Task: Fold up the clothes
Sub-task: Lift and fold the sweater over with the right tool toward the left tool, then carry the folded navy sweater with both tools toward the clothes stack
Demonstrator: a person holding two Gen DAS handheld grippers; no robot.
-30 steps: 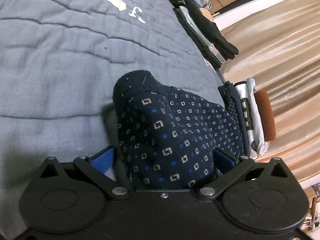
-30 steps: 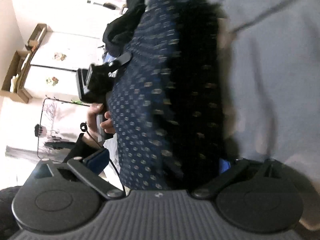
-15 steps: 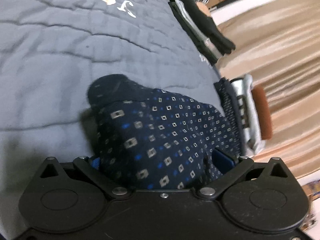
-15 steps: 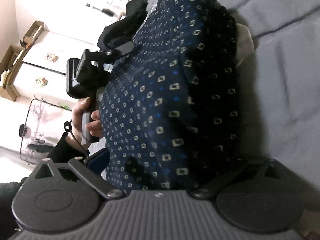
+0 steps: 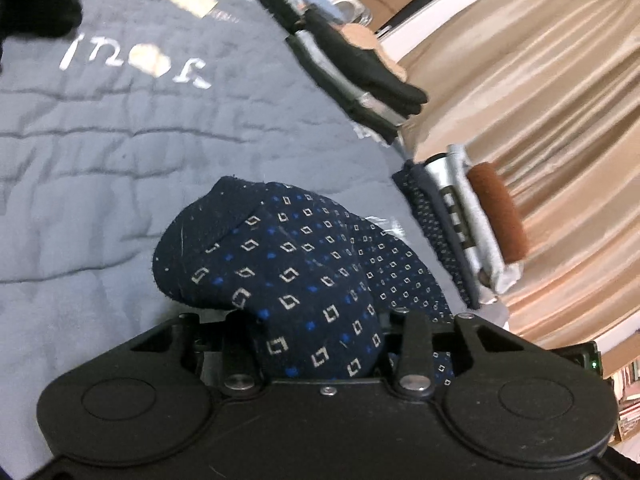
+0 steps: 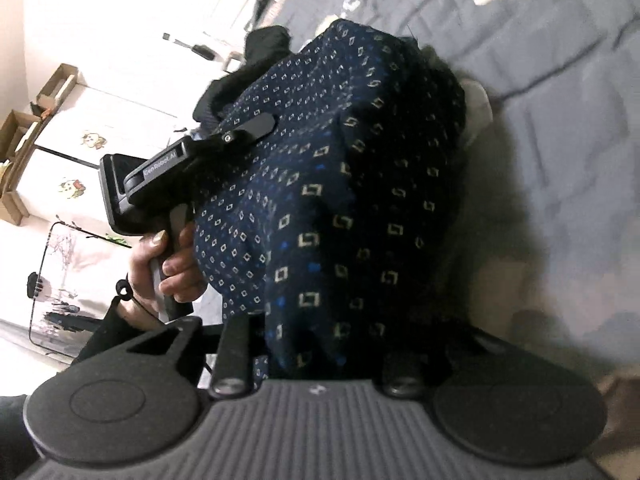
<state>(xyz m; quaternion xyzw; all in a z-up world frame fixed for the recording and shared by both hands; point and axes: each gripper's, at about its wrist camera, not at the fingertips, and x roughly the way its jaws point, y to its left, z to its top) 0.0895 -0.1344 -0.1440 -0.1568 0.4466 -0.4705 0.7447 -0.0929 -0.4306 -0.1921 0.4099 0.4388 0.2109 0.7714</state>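
Over the grey quilt [image 5: 100, 168], both grippers' fingers pinch a bunched navy garment [image 5: 304, 280] dotted with small squares.

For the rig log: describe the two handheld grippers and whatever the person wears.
The left gripper has a smooth black body with two round discs and black linkage arms on silver pivots. The right gripper is similar, with a ribbed grey top. In the right wrist view the left one bears white lettering; the hand on its grip shows a dark sleeve and a thin black cord.
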